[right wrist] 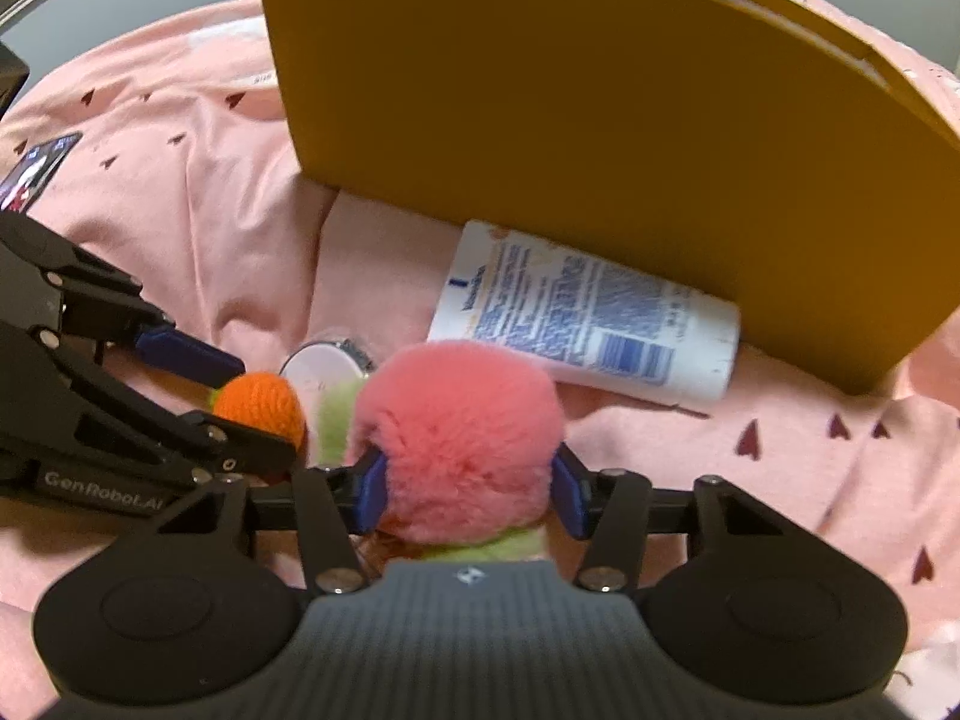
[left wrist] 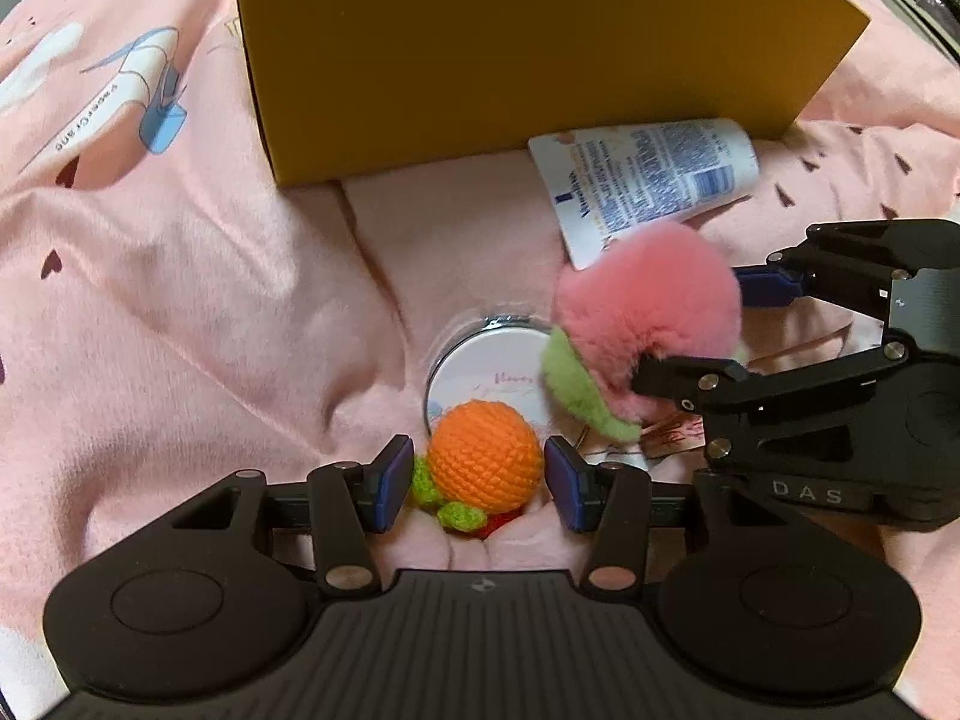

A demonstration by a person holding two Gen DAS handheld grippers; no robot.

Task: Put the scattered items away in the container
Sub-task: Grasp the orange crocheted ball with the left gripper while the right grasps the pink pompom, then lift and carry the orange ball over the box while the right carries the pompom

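A bed covered by a pink sheet printed with small dark hearts is carrying everything. Lying directly on it are a yellow box toward the far side, a white lotion tube resting against the box's near wall, and a round white compact sitting nearer.

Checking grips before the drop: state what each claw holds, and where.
Left claw brackets the orange ball's sides; grip unclear. Right claw squeezes the pink pompom across its middle.
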